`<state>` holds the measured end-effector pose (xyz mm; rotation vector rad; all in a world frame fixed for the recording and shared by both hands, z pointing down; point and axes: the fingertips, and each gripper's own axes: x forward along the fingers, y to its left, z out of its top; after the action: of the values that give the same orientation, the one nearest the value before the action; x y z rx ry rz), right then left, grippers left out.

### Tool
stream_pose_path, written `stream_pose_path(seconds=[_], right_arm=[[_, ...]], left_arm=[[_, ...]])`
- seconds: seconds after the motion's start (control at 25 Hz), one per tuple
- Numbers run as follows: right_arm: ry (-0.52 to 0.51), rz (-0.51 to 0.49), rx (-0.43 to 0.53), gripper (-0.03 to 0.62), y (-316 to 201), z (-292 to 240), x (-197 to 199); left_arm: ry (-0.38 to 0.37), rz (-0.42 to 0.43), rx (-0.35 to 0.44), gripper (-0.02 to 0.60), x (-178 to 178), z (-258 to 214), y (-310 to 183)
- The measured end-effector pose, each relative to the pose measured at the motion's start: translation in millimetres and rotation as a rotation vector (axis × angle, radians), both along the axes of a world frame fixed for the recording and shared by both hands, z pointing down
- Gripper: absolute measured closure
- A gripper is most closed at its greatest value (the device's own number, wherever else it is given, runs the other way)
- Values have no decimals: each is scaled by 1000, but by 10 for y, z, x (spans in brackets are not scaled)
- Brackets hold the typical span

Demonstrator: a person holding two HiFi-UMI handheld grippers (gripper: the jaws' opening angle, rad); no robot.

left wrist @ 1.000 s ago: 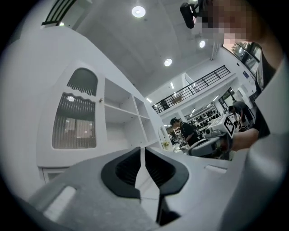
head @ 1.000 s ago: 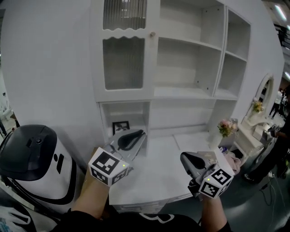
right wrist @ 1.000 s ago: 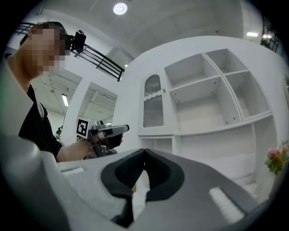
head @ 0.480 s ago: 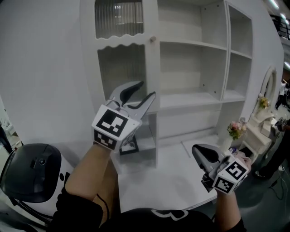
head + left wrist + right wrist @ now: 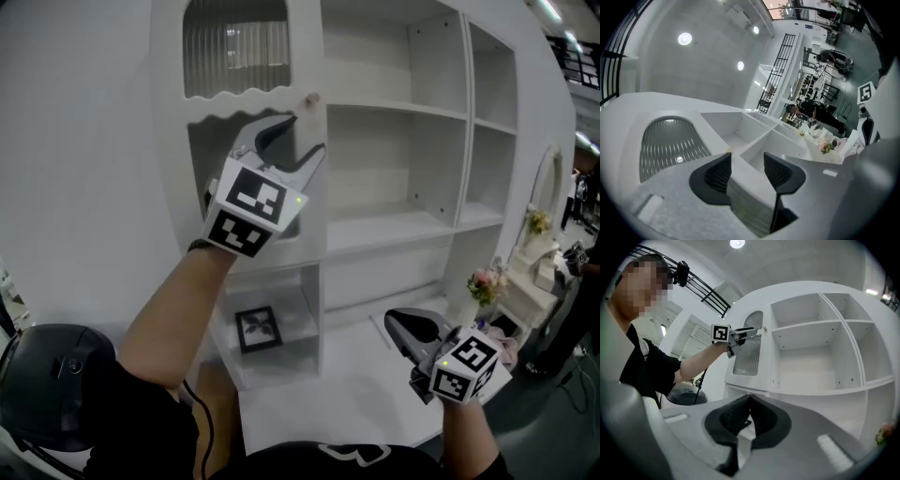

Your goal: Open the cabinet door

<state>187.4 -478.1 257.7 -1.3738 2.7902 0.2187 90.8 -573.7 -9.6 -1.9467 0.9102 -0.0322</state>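
The white cabinet door [image 5: 234, 56] has ribbed glass panels and a small tan knob [image 5: 311, 98] on its right stile; it sits flush with the cabinet. My left gripper [image 5: 302, 134] is raised in front of that stile, just below the knob. Its jaws are opening, and in the left gripper view the gripper [image 5: 746, 164] has only the white stile and the knob [image 5: 729, 152] beyond the gap, with nothing pressed by the pads. My right gripper [image 5: 398, 323] hangs low at the right over the desk, shut and empty [image 5: 749, 401]. The right gripper view shows the door [image 5: 749, 352] from the side.
Open white shelves [image 5: 394, 159] stand right of the door. A framed picture [image 5: 255, 328] sits in the niche below it, above the white desk top [image 5: 328, 394]. Flowers [image 5: 487, 281] are at the right, and a black-and-white rounded bin [image 5: 47, 375] at lower left.
My left gripper has risen from desk height up to the door's knob and its jaws have spread apart. My right gripper has drifted a little to the right, still shut.
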Motion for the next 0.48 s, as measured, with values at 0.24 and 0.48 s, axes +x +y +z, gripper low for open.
stream_pose_path(seconds=[0.24, 0.48], right_arm=[[-11, 12, -30, 592, -205, 32, 118], [-2, -37, -36, 592, -443, 28, 243]], left_arm=[[-3, -90, 33, 379, 184, -407, -320], [-26, -168, 53, 399, 279, -530, -560]])
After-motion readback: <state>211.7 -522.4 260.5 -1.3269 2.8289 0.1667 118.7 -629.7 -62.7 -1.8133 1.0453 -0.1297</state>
